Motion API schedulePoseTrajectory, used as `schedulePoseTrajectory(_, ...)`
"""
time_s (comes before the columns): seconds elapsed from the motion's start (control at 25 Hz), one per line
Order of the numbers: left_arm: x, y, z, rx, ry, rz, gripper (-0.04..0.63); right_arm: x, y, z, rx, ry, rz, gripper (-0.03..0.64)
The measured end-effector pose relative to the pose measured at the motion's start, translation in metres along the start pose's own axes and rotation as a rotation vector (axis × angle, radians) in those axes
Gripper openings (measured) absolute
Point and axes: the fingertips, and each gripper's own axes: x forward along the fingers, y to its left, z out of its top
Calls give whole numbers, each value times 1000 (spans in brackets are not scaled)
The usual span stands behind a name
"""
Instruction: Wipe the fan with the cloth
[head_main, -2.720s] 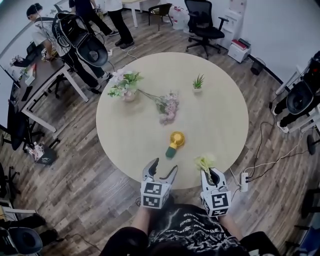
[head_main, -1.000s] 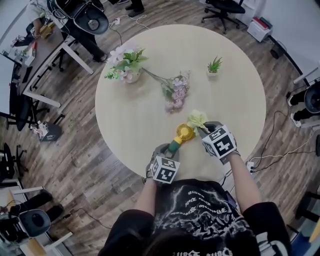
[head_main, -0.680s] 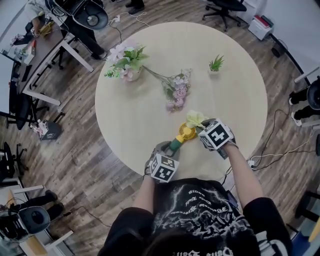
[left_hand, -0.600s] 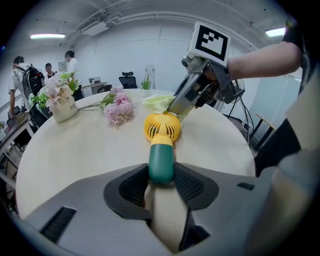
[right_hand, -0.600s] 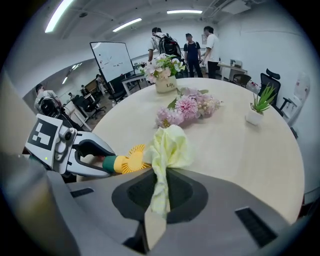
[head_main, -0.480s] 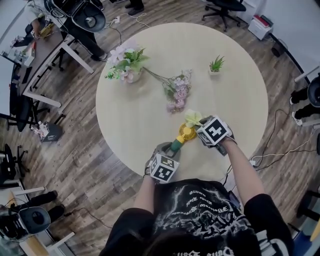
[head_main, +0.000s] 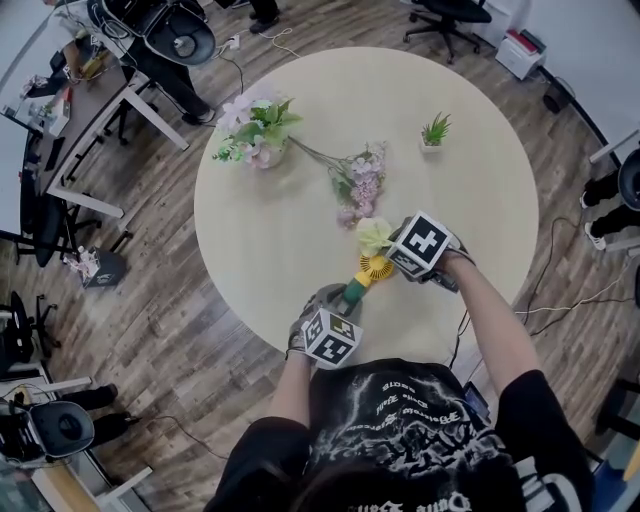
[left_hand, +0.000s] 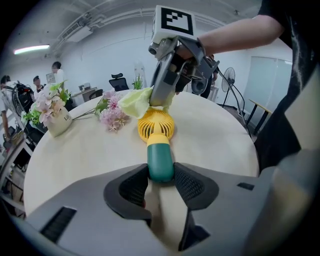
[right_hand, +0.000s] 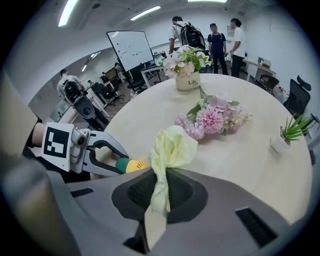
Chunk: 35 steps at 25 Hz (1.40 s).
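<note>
Since a second ago the right gripper (head_main: 392, 246) has slid its pinched cloth (head_main: 373, 235) left onto the fan (head_main: 376, 267) head. The left gripper (head_main: 345, 299) jaws, half open, clamp the green handle (left_hand: 160, 162) at the near end.

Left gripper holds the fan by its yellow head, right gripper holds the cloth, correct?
No: the left gripper holds the fan by its green handle, not its yellow head, as the left gripper view shows. The right gripper holds the cloth.
</note>
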Motion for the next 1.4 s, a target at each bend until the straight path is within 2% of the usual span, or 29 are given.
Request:
schedulePoseTrajectory(0.2, 2, -5, 1, 75, 20, -8, 183, 7, 37, 3, 4, 50, 168, 43)
schedulePoseTrajectory(0.4, 1, -1, 1, 23, 22, -21, 183, 19, 60, 0, 56, 71, 233, 43)
schedulePoseTrajectory(0.56, 1, 3, 1, -18, 22, -26, 181, 21, 70, -16, 156, 76, 285, 42)
schedulePoseTrajectory(0.72, 1, 3, 2, -16, 25, -25, 181, 21, 71, -36, 274, 61, 321, 42)
schedulePoseTrajectory(0.92, 1, 2, 1, -12, 26, -24, 179, 19, 59, -63, 360, 90, 297, 43)
schedulePoseTrajectory(1.12, 2, 1, 1, 28, 28, -13, 179, 19, 44, -76, 405, 114, 244, 43)
schedulePoseTrajectory(1.4, 1, -3, 2, 51, 36, -23, 178, 9, 11, -84, 397, 121, 70, 43)
